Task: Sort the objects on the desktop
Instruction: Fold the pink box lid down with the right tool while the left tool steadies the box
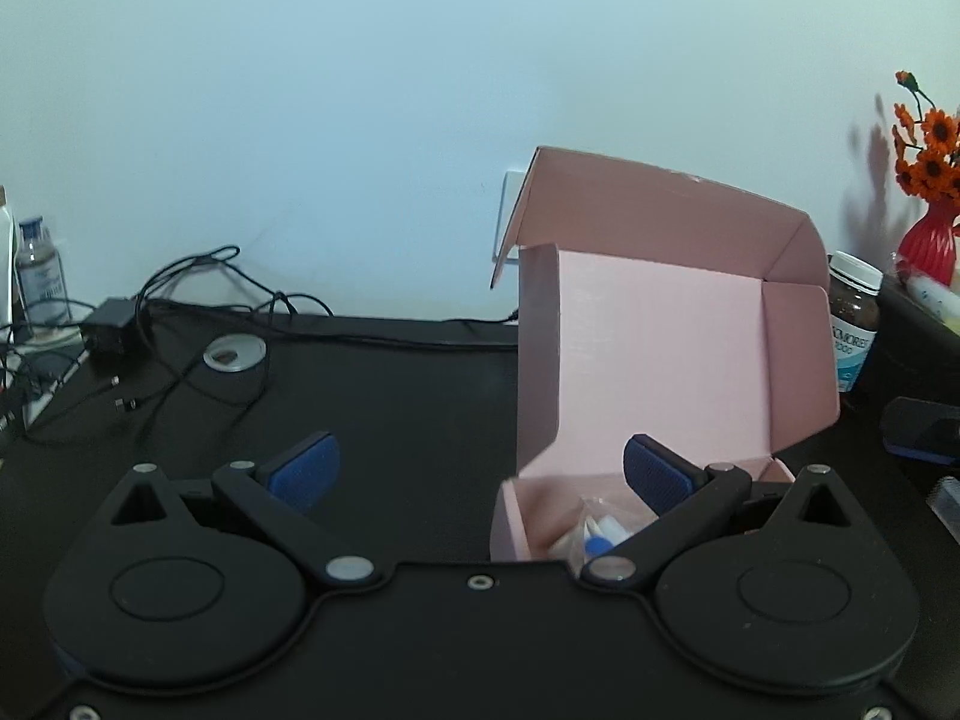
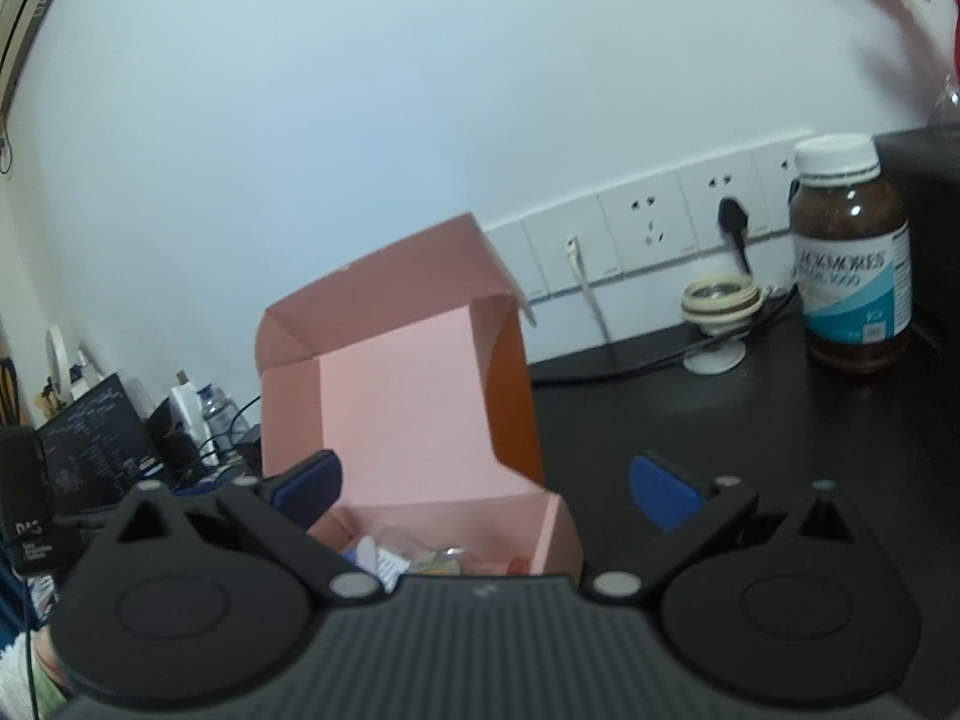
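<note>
Grippers (image 1: 480,471) (image 2: 486,486) wide open, empty, beside box (image 1: 660,324).

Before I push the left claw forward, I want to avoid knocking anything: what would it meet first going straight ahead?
Probably the pink box: its left wall stands between the open left claw fingers, just ahead. Depth is unclear.

Even, diffuse indoor light, bluish cast on the wall (image 1: 360,120), soft flower shadows (image 1: 870,180) on it at right, black desk (image 1: 390,420) underexposed, strong fisheye curvature and dark corner vignetting, right wrist view slightly blurred, no glare.
</note>
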A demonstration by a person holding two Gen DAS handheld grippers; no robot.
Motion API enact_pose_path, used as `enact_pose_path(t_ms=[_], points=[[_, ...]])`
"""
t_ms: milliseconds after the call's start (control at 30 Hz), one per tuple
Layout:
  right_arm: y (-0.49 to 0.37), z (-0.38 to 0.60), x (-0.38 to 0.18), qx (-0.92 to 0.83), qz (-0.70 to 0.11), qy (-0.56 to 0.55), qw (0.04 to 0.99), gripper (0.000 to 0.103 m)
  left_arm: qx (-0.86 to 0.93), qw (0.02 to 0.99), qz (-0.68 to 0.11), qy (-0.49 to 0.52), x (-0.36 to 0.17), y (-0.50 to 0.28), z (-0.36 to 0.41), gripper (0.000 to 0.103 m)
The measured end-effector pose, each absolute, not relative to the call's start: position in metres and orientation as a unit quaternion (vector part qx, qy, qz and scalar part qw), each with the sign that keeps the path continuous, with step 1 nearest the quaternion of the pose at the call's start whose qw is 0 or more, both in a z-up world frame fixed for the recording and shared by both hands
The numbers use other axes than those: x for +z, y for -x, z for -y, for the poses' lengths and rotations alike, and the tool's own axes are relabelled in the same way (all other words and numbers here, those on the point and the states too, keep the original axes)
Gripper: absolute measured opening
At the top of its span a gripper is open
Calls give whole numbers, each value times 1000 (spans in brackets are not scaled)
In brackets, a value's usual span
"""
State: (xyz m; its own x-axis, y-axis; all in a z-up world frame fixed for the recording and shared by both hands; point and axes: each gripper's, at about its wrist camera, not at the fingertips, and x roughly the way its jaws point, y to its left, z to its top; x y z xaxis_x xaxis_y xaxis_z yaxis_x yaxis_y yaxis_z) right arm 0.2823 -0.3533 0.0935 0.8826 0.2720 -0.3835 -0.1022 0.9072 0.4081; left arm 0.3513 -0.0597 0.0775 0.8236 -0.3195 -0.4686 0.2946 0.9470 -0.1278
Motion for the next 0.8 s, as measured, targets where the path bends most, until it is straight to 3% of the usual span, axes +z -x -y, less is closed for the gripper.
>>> enact_pose_path(t_ms=[467, 800], points=[[-337, 348, 89, 175, -221, -145, 949, 102, -150, 945, -287, 32, 51, -334, 49, 103], [-362, 355, 81, 224, -223, -192, 929, 102, -145, 942, -301, 39, 42, -325, 43, 103]])
